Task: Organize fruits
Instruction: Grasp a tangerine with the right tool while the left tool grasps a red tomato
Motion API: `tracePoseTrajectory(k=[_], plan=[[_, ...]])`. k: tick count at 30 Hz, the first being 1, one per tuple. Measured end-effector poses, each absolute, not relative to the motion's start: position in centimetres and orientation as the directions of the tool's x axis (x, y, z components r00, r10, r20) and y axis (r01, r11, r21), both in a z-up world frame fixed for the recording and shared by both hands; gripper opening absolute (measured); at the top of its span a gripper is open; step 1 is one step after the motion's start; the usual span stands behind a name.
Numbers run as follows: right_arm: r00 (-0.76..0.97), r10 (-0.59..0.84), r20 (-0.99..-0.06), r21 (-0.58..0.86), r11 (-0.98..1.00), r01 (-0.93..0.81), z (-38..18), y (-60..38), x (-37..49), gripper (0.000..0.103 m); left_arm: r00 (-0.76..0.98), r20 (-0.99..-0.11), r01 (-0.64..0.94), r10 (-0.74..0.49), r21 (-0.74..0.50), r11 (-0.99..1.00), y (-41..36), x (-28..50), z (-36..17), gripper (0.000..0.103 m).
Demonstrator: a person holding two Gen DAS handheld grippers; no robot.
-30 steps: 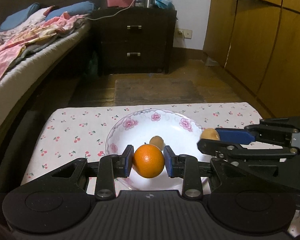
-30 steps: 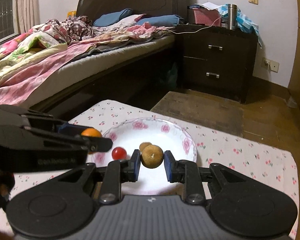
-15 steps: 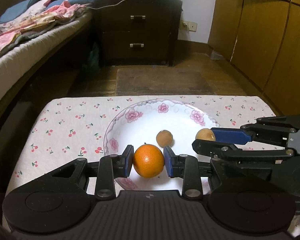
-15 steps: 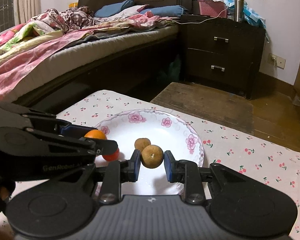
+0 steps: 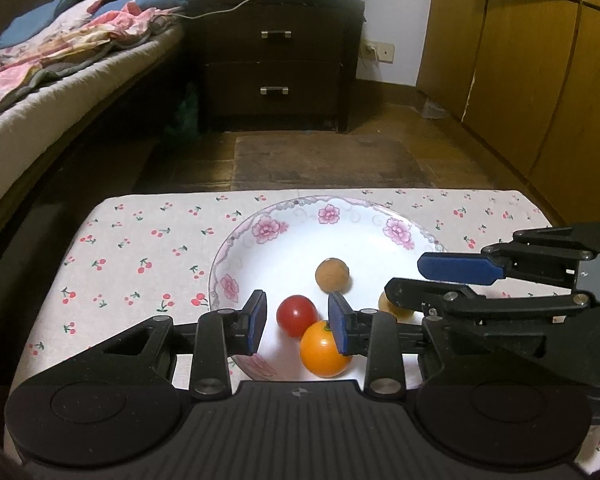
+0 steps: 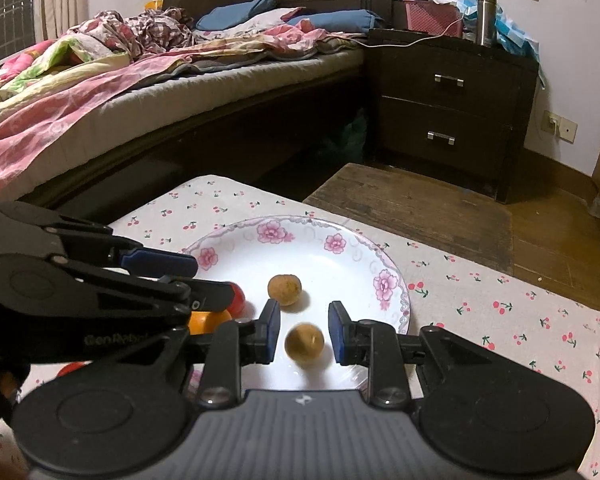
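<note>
Faintly, "GenRobot" (partly hidden) on left gripper [image 6: 204, 276] above plate [image 6: 396, 292]

Both grippers tilt downward side by side, their tips close together. The left gripper [image 5: 297, 322] has its blue pads parted, the jaws having just been opening; nothing is pressed between them. The right gripper [image 6: 303, 334] sits just beside it, coming in from the right in the left wrist view, its dark fingers [image 5: 456, 268] stacked edge-on. Its pads also stand apart, clamping nothing.
</note>
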State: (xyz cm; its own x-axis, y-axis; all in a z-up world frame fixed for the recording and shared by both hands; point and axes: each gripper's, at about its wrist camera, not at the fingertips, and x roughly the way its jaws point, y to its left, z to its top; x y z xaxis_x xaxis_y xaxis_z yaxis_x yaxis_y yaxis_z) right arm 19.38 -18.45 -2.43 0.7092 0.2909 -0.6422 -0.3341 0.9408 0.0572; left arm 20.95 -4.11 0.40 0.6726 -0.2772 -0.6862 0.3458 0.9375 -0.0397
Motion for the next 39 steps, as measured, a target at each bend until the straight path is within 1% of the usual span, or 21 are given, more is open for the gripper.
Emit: tracePoseTrajectory(k=[12, 14, 20, 22, 26, 29, 39], plan=[[0.725, 0.31, -0.614, 0.067, 0.937, -0.344, -0.1, -18.3, 16.9, 0.049, 0.691, -0.662, 0.35, -0.291, -0.046, 0.936, -2.9, 18.5, 2.9, 0.046], [0.721, 0.321, -0.614, 0.067, 0.931, -0.358, 0.2, -18.0, 16.0, 0.049, 0.69, -0.664, 0.351, -0.29, -0.044, 0.935, -2.7, 17.9, 3.0, 0.049], [0.707, 0.344, -0.618, 0.077, 0.921, -0.381, 0.6, -17.2, 13.8, 0.049, 0.682, -0.676, 0.342, -0.277, -0.04, 0.939, -1.7, 16.2, 3.0, 0.049], [0.702, 0.347, -0.622, 0.081, 0.92, -0.383, 0.6, -17.1, 13.3, 0.049, 0.679, -0.681, 0.34, -0.273, -0.038, 0.94, -1.4, 15.7, 2.9, 0.049], [0.688, 0.354, -0.633, 0.092, 0.918, -0.387, 0.4, -17.0, 11.8, 0.049, 0.671, -0.692, 0.336, -0.265, -0.035, 0.941, -0.7, 14.8, 2.6, 0.055], [0.67, 0.358, -0.65, 0.101, 0.915, -0.391, -0.1, -16.8, 10.7, 0.049, 0.664, -0.703, 0.335, -0.255, -0.025, 0.942, -0.2, 14.3, 2.3, 0.055], [0.604, 0.382, -0.699, 0.138, 0.901, -0.41, -1.7, -16.1, 7.2, 0.049, 0.636, -0.724, 0.324, -0.268, -0.065, 0.944, 1.8, 12.6, 1.7, 0.058]])
